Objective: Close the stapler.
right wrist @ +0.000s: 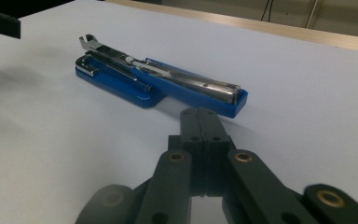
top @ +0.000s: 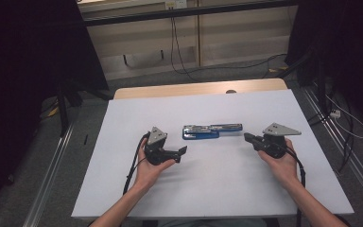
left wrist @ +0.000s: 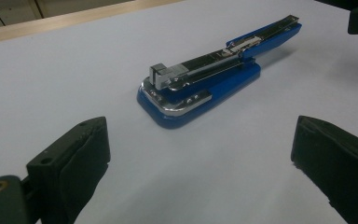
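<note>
A blue stapler, swung open flat, lies untouched on the white counter between both tools: left hand-held gripper spread wide just beside it, right hand-held gripper pressed together, empty. Nothing appears begun.

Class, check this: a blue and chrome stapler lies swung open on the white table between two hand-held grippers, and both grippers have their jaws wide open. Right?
Not quite. Only the left gripper is open, as the left gripper view shows. The right gripper view shows the right gripper with jaws pressed shut on nothing. The blue and chrome stapler does lie swung open on the white table between them.
</note>
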A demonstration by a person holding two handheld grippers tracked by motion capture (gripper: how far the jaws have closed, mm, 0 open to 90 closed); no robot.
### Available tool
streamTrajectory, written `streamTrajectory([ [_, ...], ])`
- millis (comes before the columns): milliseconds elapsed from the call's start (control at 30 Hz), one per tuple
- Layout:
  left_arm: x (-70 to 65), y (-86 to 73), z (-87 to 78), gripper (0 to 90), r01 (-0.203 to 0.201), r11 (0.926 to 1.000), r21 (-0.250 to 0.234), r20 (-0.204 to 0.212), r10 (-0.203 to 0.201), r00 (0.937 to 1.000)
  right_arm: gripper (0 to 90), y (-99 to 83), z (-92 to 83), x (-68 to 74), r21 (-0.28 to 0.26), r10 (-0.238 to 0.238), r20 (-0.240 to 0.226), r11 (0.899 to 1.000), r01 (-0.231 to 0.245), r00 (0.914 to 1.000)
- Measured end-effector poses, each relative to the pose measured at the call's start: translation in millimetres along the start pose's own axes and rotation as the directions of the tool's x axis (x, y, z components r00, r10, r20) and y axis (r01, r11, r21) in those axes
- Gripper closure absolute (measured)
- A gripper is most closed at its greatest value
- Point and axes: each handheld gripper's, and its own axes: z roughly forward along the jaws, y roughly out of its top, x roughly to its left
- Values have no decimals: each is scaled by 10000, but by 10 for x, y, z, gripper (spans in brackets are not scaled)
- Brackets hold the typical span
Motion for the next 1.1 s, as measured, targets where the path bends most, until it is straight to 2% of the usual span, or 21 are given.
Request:
streamTrajectory([
  [100,-4,49,45,55,23,9999,-162,-56,-24,10000,900,-2,25,14,33,-141,41,9999,141,9999],
  [133,-3,63,60,80,104,9998,-198,48,-103,9999,900,-5,32,19,65,-158,47,9999,158,9999],
  [167,1,81,76,104,73,10000,-67,17,-73,10000,900,-9,37,23,139,-239,50,9996,238,9997],
  [233,6,115,113,91,37,10000,-8,-80,-38,10000,900,-19,52,32,198,-234,-18,9995,234,9997],
  [333,31,162,156,110,59,9998,-206,-258,-64,9996,900,-20,60,47,217,-219,-61,9995,221,9997],
  [400,48,190,181,126,-30,9999,-140,-543,22,9985,900,-20,62,48,209,-205,-71,9996,207,9998],
  [467,84,208,212,147,88,9997,-223,-636,-102,9979,900,-22,62,42,230,-218,-98,9995,220,9997],
  [533,115,233,247,160,45,9998,-215,-831,-63,9965,900,-28,66,34,223,-231,-97,9995,233,9997],
  [667,181,259,327,170,489,9985,-259,-1150,-516,9920,900,-30,69,34,138,-344,-96,9993,345,9994],
  [700,192,258,345,181,649,9975,-282,-1128,-677,9913,900,-29,69,36,118,-350,-105,9993,351,9993],
  [767,200,254,365,216,715,9971,-263,-1085,-740,9913,900,-27,68,37,155,-341,-117,9993,343,9993],
  [867,182,250,365,247,500,9986,-182,-964,-515,9940,900,-27,86,20,265,-291,196,9992,286,9994],
  [967,158,257,372,312,426,9989,-205,-801,-441,9958,900,-30,114,4,388,-268,294,9989,257,9992],
  [1000,156,255,377,342,543,9983,-193,-550,-553,9970,900,-30,121,0,396,-258,284,9989,246,9993],
  [1067,156,258,396,368,371,9993,55,-257,-369,9990,900,-25,126,0,420,-279,261,9988,268,9993],
  [1100,154,257,408,413,359,9993,136,-144,-357,9993,900,-23,126,0,404,-303,250,9988,293,9992],
])
